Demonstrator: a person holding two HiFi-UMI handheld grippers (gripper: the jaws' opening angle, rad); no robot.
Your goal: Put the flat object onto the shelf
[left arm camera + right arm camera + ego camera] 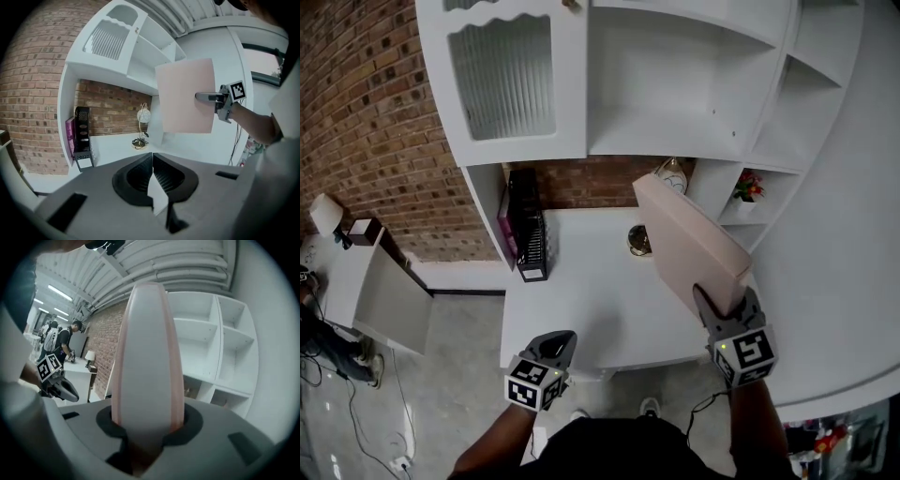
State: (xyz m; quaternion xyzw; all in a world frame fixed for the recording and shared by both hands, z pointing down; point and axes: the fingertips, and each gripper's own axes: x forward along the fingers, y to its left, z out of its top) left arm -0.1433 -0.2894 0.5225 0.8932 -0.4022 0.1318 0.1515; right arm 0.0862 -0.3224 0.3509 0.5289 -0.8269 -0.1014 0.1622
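right gripper: jaws clamped on near edge of flat pink box, box juts beyond fingertips above desk | left gripper: jaws together, empty | advice: grip firm, level box, slide into open shelf bay ahead

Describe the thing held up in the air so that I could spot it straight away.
Look at the white shelf unit against the brick wall, then at the white desk beneath it. Above the desk, the right claw grips a pale pink flat box by one edge. It is the only thing in the air, broad and thin, unlike the round ornament on the desk.
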